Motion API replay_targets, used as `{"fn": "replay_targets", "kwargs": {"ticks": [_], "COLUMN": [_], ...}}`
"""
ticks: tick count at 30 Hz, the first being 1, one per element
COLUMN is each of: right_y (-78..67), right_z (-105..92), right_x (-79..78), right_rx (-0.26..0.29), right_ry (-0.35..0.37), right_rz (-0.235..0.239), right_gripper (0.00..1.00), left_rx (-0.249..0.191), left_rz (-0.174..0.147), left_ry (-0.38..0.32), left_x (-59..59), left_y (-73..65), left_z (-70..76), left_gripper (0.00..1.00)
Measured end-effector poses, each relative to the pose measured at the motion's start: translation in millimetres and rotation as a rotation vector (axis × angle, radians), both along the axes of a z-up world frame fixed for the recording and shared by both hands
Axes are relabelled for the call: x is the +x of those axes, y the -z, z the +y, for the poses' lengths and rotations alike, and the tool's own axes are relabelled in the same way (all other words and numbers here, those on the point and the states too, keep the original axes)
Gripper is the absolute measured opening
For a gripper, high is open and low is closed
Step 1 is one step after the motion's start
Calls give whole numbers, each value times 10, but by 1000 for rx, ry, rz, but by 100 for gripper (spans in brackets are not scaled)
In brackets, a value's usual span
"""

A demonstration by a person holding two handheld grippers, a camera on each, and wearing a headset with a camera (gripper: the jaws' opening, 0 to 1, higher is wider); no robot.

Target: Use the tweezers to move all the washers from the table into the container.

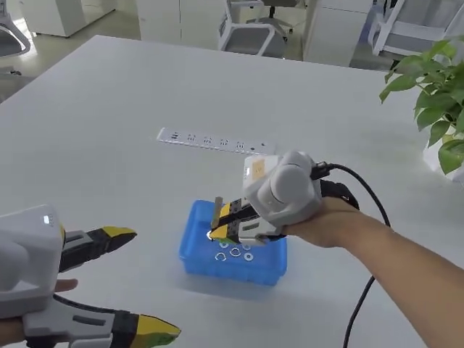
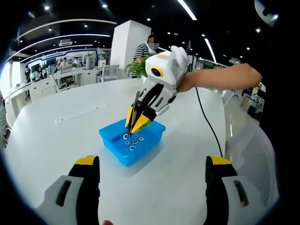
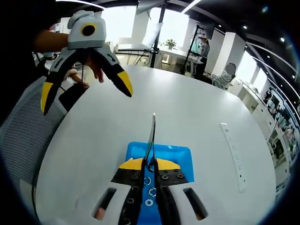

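The left gripper and cabled right gripper have pale grey housings and yellow-tipped black jaws.

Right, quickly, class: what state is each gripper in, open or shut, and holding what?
Left gripper: open, holding nothing.
Right gripper: shut on the tweezers, over the container.

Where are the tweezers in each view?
Head view: tweezers at centre, clamped in the right gripper, above the blue container.
Left gripper view: tweezers at upper centre, slanting down toward the container.
Right gripper view: tweezers at centre, rising from between the view's own jaws.
Shared landmark: the blue container.
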State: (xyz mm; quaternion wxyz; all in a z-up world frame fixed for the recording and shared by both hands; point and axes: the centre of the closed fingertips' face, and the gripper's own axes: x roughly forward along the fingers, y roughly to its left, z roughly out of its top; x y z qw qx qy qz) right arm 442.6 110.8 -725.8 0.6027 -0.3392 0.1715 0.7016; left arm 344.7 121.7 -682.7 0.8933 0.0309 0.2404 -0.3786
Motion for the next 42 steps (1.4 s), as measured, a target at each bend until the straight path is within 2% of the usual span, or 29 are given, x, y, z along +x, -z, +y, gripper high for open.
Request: {"fn": "replay_targets", "kwargs": {"ticks": [17, 20, 24, 32, 37, 42], "right_y": [307, 327, 352, 413, 462, 476], "right_z": [5, 8, 14, 23, 8, 1], "right_x": [40, 46, 55, 48, 34, 27], "right_rx": [-28, -30, -37, -51, -67, -64], "right_ry": [11, 11, 13, 10, 9, 10], "right_rz": [29, 31, 35, 39, 41, 43], "right_gripper": [8, 8, 8, 8, 8, 8], "left_rx": [1, -2, 2, 1, 5, 13], "left_rz": [5, 16, 21, 9, 2, -14], "left_ry": [2, 9, 11, 5, 5, 30], "left_x": [41, 47, 63, 104, 147, 249], "left_y": [12, 26, 46, 21, 19, -9], "left_z": [-3, -3, 5, 24, 19, -15], "left_gripper": [98, 95, 95, 95, 89, 79]}}
